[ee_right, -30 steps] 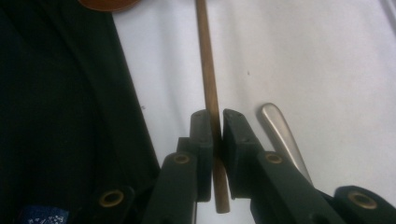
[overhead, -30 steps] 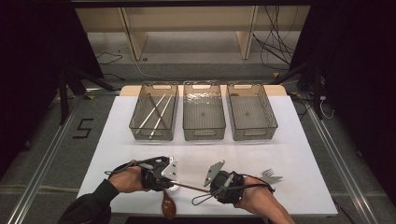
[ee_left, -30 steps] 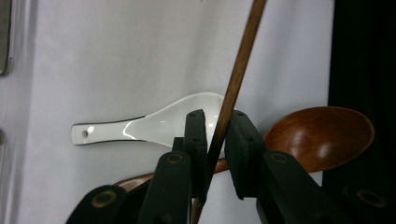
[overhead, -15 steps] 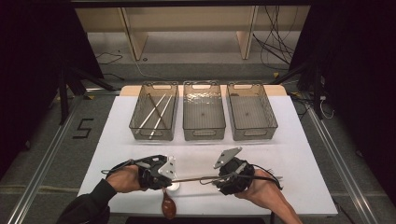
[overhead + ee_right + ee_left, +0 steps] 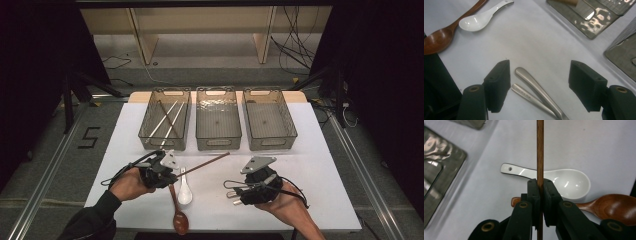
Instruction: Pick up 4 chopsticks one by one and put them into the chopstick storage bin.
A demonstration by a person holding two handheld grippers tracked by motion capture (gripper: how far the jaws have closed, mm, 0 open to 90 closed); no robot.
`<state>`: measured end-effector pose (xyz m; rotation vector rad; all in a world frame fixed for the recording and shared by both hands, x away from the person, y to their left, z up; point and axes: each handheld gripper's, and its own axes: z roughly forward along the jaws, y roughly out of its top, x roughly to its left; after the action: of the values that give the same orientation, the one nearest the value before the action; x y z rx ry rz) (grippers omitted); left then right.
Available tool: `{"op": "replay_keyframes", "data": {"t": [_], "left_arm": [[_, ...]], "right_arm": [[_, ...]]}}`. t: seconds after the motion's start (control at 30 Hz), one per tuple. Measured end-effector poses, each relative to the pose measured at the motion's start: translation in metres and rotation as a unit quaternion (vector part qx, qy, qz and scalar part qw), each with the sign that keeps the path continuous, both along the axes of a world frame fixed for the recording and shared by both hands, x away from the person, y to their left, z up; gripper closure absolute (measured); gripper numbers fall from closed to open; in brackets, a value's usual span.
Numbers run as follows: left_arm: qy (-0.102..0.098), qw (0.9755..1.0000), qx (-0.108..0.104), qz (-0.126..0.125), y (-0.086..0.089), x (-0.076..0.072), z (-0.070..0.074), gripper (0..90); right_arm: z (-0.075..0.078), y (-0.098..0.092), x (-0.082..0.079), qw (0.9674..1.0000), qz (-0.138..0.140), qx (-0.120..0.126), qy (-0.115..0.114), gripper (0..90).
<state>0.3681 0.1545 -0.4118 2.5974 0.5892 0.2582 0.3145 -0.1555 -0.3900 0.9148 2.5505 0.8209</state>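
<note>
A white table point(image 5: 310, 165) carries three clear bins in a row; the left bin point(image 5: 165, 120) holds pale chopsticks. High view: the left gripper point(image 5: 172, 176) clamps one end of a dark wooden chopstick point(image 5: 205, 161) that slants toward the middle bin point(image 5: 218, 120), while the right gripper point(image 5: 235, 190) sits over metal cutlery. Left gripper view: the jaws pinch the chopstick above a white spoon point(image 5: 564, 180) and a wooden spoon point(image 5: 611, 206). Right gripper view: the jaws, just opened wide, straddle two metal handles point(image 5: 534, 87) untouched. To bin the chopstick well, keep it level, align it lengthwise, and lower it before releasing.
</note>
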Motion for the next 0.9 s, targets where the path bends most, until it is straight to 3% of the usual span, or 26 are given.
{"op": "replay_keyframes", "data": {"t": [0.1,0.27,0.57,0.77,0.83,0.9], "left_arm": [[-0.002,0.9999,-0.011,0.013,0.005,0.003,0.001,85.0],[-0.005,0.9986,-0.025,0.046,0.014,0.012,0.004,85.0],[-0.01,0.9917,-0.062,0.113,0.03,0.033,0.013,85.0],[-0.015,0.9889,-0.07,0.131,0.035,0.049,0.023,85.1],[-0.017,0.9868,-0.077,0.141,0.036,0.055,0.025,85.0],[-0.02,0.9861,-0.073,0.148,0.037,0.062,0.026,85.0]], "right_arm": [[-0.001,-0.005,0.0,0.9998,-0.006,0.015,-0.007,33.1],[-0.005,-0.013,0.0,0.999,-0.026,0.037,0.002,31.1],[-0.011,-0.017,-0.004,0.9984,-0.039,0.042,0.006,30.0],[-0.013,-0.018,-0.007,0.9979,-0.039,0.051,0.01,29.1],[-0.014,-0.018,-0.008,0.9976,-0.04,0.055,0.013,28.6],[-0.014,-0.018,-0.009,0.9975,-0.042,0.055,0.014,27.9]]}}
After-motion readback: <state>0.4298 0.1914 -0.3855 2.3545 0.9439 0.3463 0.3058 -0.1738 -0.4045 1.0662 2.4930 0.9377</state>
